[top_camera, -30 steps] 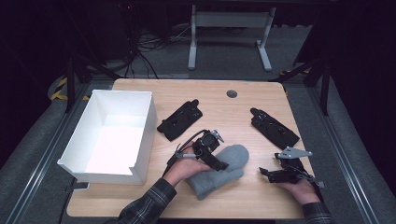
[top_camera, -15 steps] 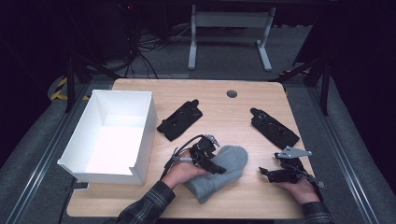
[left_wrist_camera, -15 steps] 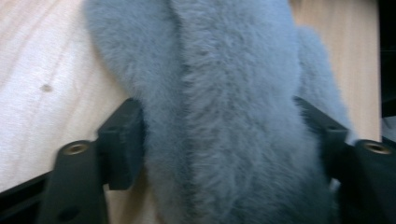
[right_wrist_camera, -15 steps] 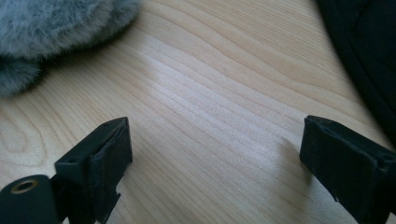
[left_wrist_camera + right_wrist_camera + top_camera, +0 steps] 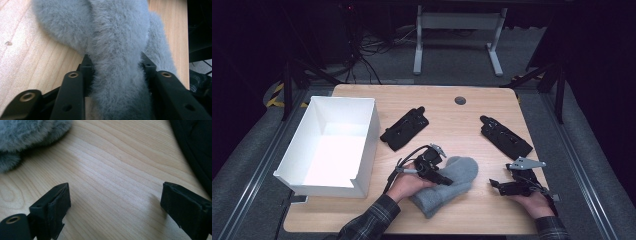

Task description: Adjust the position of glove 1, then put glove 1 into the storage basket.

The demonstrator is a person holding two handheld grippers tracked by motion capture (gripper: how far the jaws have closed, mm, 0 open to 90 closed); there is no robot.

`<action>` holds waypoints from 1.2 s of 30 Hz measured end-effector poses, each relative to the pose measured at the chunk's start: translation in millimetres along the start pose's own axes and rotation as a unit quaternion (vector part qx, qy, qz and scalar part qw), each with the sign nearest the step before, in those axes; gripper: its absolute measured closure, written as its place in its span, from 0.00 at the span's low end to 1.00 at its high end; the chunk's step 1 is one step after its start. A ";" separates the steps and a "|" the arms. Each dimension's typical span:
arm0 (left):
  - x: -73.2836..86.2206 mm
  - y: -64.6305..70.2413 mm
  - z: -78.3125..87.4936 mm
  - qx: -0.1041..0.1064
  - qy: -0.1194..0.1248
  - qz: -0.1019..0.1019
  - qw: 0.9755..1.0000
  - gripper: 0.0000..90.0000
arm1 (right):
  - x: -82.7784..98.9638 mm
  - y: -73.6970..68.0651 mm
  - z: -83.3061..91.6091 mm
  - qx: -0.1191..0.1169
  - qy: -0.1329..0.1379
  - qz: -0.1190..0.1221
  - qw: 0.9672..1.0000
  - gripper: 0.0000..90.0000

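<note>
— Where's that grey fuzzy mitten (image 5: 447,185) sitting?

— On the wooden table (image 5: 452,125), near the front edge, a bit right of the white box (image 5: 332,145). It lies flat, its rounded end pointing to the far right.

— And the left gripper (image 5: 443,179)?

— Right on top of it. The jaws have just been closing in, and in the left gripper view a thick fold of the mitten (image 5: 117,75) is bunched up between them, fur pressed against both inner faces. So it has hold of the mitten. The person's left hand (image 5: 404,182) is wrapped around the handle, the plaid sleeve (image 5: 369,222) coming in from the near edge.

— The right gripper (image 5: 496,185)?

— Resting low by the near right corner, well apart from the mitten, jaws pointing left toward it. In the right gripper view they stand wide, with bare wood between them and the mitten's (image 5: 27,137) furry edge off at the far left.

— Anything else on the table?

— Two black holders: one (image 5: 404,129) just beside the box, the other (image 5: 506,137) toward the far right. Both lie flat, untouched.
</note>
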State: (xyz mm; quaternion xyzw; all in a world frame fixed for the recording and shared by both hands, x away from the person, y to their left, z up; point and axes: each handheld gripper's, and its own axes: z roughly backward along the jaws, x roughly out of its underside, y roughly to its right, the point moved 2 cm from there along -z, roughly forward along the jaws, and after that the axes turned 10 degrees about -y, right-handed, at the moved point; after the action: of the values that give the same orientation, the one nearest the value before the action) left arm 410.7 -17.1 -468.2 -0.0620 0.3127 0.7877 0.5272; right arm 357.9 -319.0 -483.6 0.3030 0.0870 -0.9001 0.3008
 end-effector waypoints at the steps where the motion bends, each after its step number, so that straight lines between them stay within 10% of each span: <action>1: -0.1 0.6 0.7 -0.002 -0.002 0.000 1.000 0.69 | 0.0 0.0 0.0 0.000 0.000 0.000 1.000 0.11; 17: -1.7 9.4 14.6 -0.007 0.018 -0.009 1.000 0.79 | -0.1 0.0 0.0 0.000 0.000 0.000 1.000 0.11; 36: 1.5 21.0 70.4 -0.054 0.092 -0.007 0.994 0.79 | -0.1 0.1 0.0 0.000 0.000 0.000 1.000 0.11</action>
State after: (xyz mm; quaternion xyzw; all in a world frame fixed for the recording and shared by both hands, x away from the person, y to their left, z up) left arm 408.1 18.1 -403.7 -0.1647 0.3167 0.7907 0.4974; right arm 358.0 -319.0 -483.5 0.3031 0.0869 -0.9001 0.3008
